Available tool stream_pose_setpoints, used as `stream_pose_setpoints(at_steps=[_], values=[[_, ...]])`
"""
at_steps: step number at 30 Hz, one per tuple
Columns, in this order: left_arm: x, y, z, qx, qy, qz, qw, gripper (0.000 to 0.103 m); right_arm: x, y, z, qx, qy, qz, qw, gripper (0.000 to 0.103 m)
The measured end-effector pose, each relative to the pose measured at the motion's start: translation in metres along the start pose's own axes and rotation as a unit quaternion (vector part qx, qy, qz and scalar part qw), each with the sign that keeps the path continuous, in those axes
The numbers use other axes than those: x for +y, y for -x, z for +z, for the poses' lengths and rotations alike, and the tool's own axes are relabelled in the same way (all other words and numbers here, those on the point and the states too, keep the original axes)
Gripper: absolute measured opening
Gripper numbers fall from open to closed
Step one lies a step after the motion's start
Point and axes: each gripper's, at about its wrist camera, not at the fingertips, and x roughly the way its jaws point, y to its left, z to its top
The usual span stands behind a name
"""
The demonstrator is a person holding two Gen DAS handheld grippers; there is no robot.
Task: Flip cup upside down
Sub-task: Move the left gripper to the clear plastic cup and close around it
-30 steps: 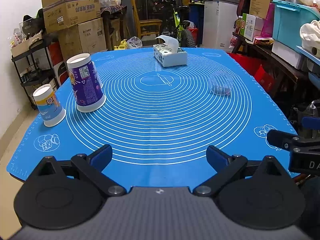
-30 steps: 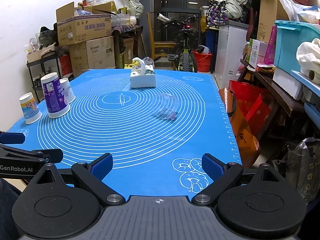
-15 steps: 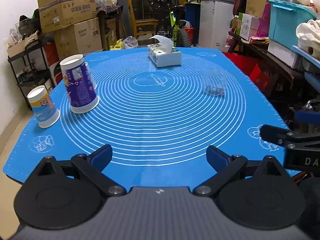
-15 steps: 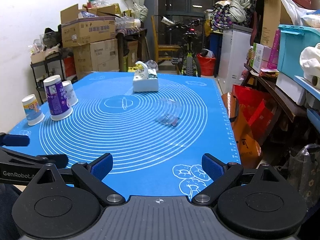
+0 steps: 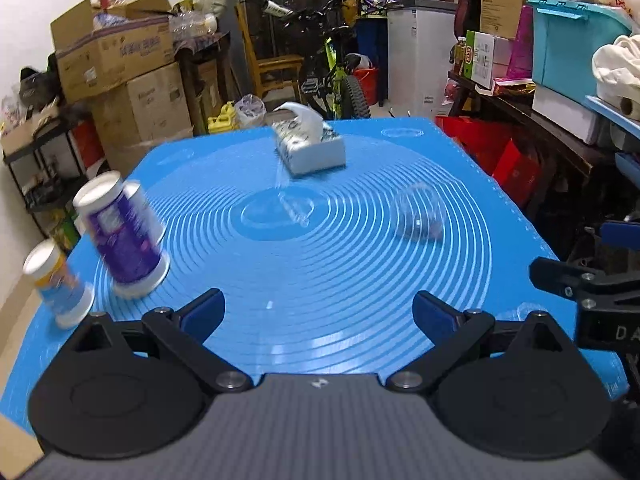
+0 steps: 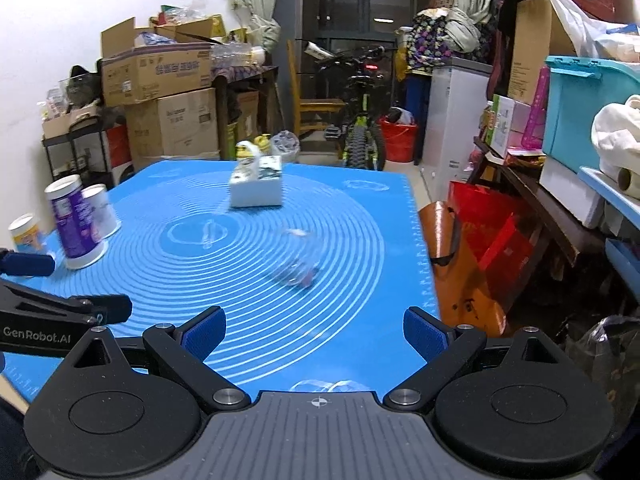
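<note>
A clear plastic cup (image 5: 418, 216) stands on the blue mat (image 5: 320, 280), right of centre; in the right wrist view it (image 6: 298, 258) is blurred ahead of the fingers. My left gripper (image 5: 318, 314) is open and empty near the mat's front edge, well short of the cup. My right gripper (image 6: 314, 332) is open and empty, also short of the cup. Three paper cups stand upside down at the left: a tall purple one (image 5: 124, 240), a small yellow-blue one (image 5: 58, 286), and a white one (image 6: 98, 212) behind.
A white tissue box (image 5: 308, 146) sits at the far middle of the mat. Cardboard boxes (image 5: 120, 64), a bicycle (image 6: 360, 120) and shelves with bins (image 5: 568, 40) surround the table. The right gripper's body (image 5: 592, 296) shows at the left view's right edge.
Both cameras have moved forward and tilted up, with motion blur now. The objects on the mat stand where they were. Both grippers stay open.
</note>
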Motion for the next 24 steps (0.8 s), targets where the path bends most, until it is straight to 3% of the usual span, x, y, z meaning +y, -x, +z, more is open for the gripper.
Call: stream_pose_setpoints(at_steps=[10,24], values=[[-0.027,-0.067,0.046,0.010,-0.025,-0.029,0.9992,0.099,-0.049,-0.070,0.028,0.029,-0.013,-0.014,0.999,0.096],[-0.065,-0.149,0.075,0.056,-0.033,-0.100,0.9928,0.099,-0.075,-0.128,0.013,0.074,-0.037,-0.016,0.996,0.096]])
